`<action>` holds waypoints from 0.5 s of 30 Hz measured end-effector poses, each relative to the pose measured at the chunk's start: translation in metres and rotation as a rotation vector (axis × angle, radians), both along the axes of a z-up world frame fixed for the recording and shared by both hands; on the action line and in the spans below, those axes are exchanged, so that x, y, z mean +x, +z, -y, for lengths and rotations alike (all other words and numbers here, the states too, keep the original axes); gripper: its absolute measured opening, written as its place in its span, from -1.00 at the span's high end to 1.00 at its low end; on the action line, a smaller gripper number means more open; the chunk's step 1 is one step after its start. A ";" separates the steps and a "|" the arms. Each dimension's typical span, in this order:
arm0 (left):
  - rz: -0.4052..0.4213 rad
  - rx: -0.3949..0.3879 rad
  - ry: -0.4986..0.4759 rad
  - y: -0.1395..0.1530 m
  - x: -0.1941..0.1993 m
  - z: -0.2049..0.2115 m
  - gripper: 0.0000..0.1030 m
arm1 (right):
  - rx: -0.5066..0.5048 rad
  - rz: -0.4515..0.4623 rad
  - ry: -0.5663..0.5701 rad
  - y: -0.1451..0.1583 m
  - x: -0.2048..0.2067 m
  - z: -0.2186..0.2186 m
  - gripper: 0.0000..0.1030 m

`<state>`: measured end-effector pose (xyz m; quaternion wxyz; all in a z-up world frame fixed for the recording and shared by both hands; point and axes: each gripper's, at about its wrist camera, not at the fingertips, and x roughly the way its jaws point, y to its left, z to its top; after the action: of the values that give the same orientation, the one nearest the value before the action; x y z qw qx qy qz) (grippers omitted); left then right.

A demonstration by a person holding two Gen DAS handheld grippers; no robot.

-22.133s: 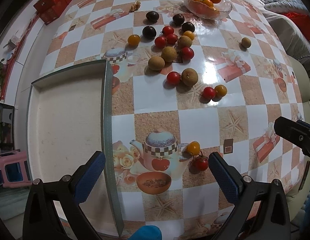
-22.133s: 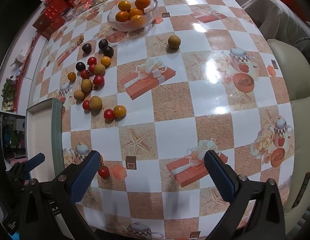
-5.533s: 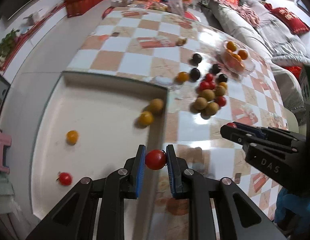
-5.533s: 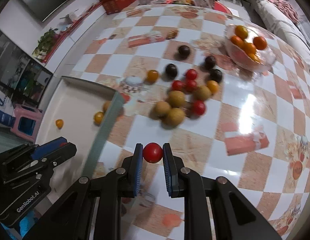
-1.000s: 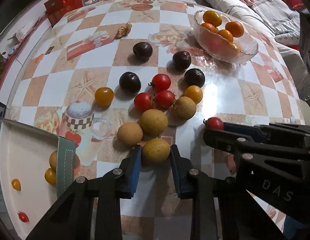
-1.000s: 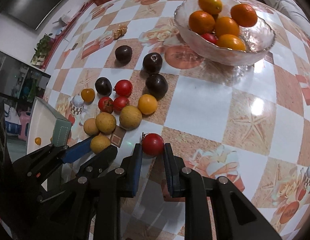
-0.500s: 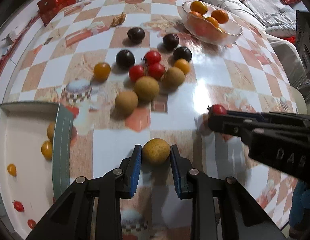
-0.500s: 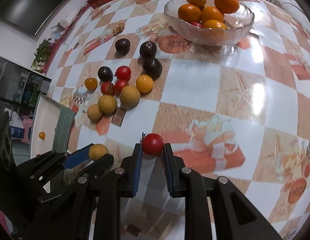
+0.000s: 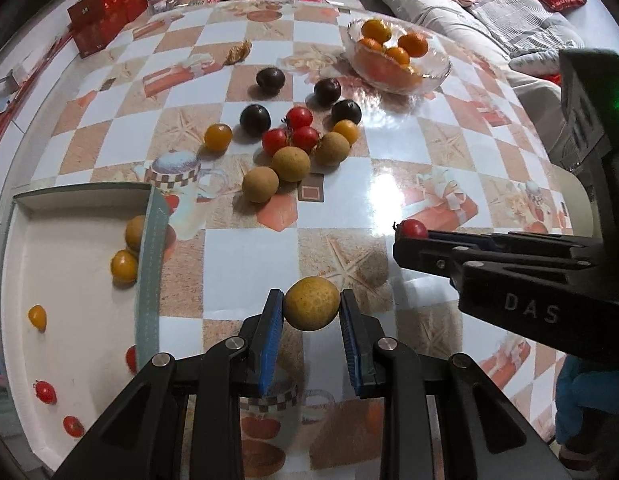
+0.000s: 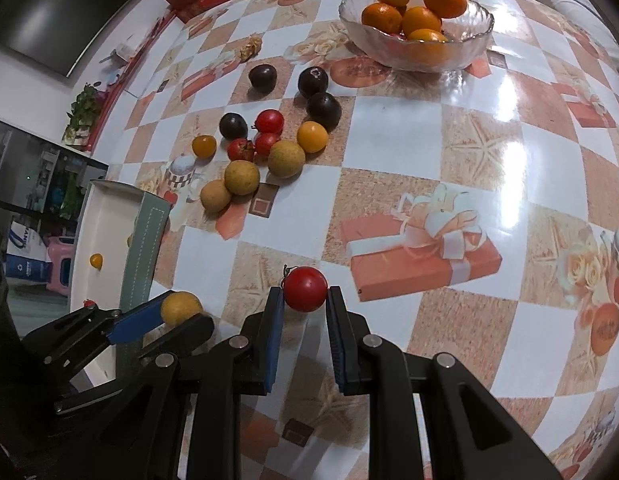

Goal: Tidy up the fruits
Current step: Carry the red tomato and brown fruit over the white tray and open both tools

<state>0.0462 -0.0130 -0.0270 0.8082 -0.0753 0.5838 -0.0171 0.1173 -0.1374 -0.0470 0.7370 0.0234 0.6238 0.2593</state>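
My left gripper (image 9: pixel 312 307) is shut on a tan round fruit (image 9: pixel 312 303), held above the patterned table; the same fruit (image 10: pixel 180 307) shows at the lower left of the right wrist view. My right gripper (image 10: pixel 304 292) is shut on a red cherry tomato (image 10: pixel 305 289), which also shows as the tomato (image 9: pixel 414 228) at the right of the left wrist view. A cluster of loose fruit (image 9: pixel 290 163) lies mid-table: tan, red, yellow and dark ones. The white tray (image 9: pixel 69 280) at the left holds several small fruits.
A glass bowl (image 9: pixel 433 74) of oranges stands at the far side of the table. Red boxes (image 9: pixel 105 20) and packets crowd the far left edge. A sofa (image 9: pixel 489 12) runs behind the table on the right. A checked cloth (image 10: pixel 429 152) covers the tabletop.
Both grippers have lifted and pulled back from the fruit cluster toward the near side of the table, each keeping its fruit. The tray has come further into the left wrist view.
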 end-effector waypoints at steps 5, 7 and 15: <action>0.021 -0.005 0.011 0.012 -0.004 -0.009 0.43 | 0.001 0.017 0.004 0.010 -0.006 -0.009 0.55; 0.030 -0.006 0.017 0.016 -0.007 -0.015 0.43 | 0.002 0.025 0.009 0.014 -0.008 -0.015 0.55; 0.060 -0.012 0.055 0.032 -0.022 -0.042 0.43 | 0.011 0.051 0.037 0.030 -0.017 -0.040 0.55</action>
<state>0.0239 0.0289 0.0051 0.8250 -0.0955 0.5570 -0.0006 0.1007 -0.0970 -0.0170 0.7477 0.0089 0.6036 0.2768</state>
